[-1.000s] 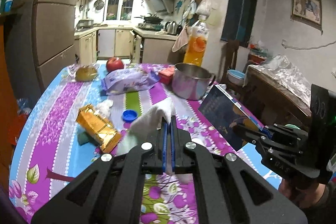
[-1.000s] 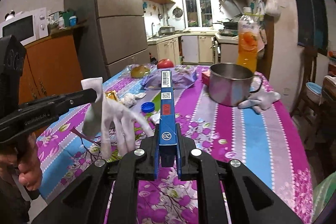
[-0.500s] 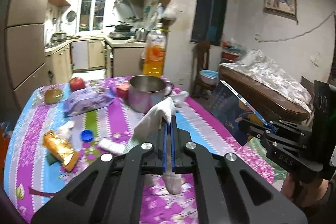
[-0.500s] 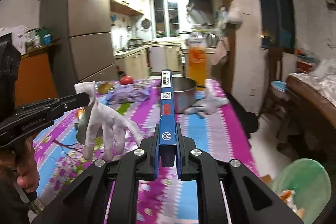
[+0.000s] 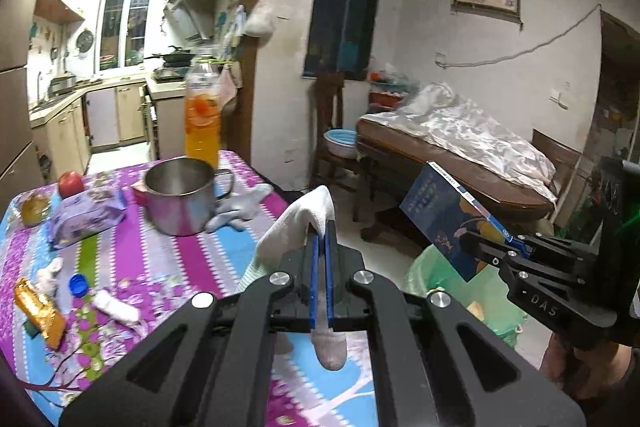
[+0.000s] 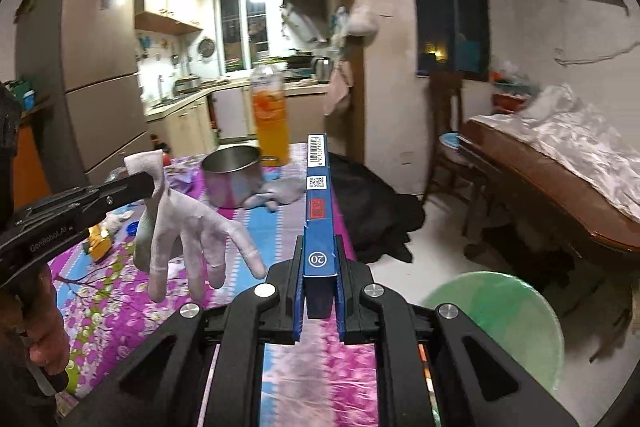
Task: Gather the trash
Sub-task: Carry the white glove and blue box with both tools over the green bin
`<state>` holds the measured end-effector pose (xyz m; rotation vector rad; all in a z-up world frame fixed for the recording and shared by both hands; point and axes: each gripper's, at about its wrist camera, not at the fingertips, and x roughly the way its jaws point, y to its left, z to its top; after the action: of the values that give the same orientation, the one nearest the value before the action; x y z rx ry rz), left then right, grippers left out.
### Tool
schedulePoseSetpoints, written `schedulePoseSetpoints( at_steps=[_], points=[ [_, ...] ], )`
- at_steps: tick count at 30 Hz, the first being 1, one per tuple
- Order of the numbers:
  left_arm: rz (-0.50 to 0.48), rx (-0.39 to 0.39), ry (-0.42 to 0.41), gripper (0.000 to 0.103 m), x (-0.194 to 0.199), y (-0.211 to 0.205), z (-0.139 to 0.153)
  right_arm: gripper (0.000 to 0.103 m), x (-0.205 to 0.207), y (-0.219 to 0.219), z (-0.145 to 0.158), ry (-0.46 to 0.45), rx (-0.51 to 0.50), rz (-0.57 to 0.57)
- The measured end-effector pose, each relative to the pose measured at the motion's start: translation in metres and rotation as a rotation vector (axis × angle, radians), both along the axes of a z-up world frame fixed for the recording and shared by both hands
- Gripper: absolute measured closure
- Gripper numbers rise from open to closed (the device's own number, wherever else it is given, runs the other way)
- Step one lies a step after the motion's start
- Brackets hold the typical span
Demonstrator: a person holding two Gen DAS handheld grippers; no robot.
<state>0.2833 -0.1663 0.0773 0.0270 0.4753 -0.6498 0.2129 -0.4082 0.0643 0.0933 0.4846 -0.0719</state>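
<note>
table [image 5: 256,247] | pot [image 5: 180,199], bottle [image 5: 202,119], apple [image 5: 71,184], cap [image 5: 78,284]

Hidden, cropped and blurred parts

Green bin [image 6: 496,311]: blurred in the right wrist view, contents unreadable; in the left wrist view mostly behind the box [image 5: 448,223] and right gripper [image 5: 470,241]. Glove [image 5: 296,227]: middle hidden between the jaws of the left gripper [image 5: 320,259]. Box print: too small to read. Tablecloth [image 6: 316,379]: smeared below the gripper. Hand [image 6: 40,331]: cut by the picture's edge.
</note>
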Motion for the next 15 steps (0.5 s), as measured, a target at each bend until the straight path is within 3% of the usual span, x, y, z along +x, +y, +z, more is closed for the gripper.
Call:
schedulePoseSetpoints(
  at_steps=[8, 15],
  points=[
    [-0.087, 0.013, -0.001, 0.102, -0.013, -0.059, -0.002, 0.09, -0.032, -0.054, 0.007, -0.013, -0.003, -0.11],
    [-0.169, 0.029, 0.021, 0.102, -0.019, -0.109, -0.006, 0.09, -0.051, -0.113, 0.003, 0.033, 0.009, -0.2]
  ],
)
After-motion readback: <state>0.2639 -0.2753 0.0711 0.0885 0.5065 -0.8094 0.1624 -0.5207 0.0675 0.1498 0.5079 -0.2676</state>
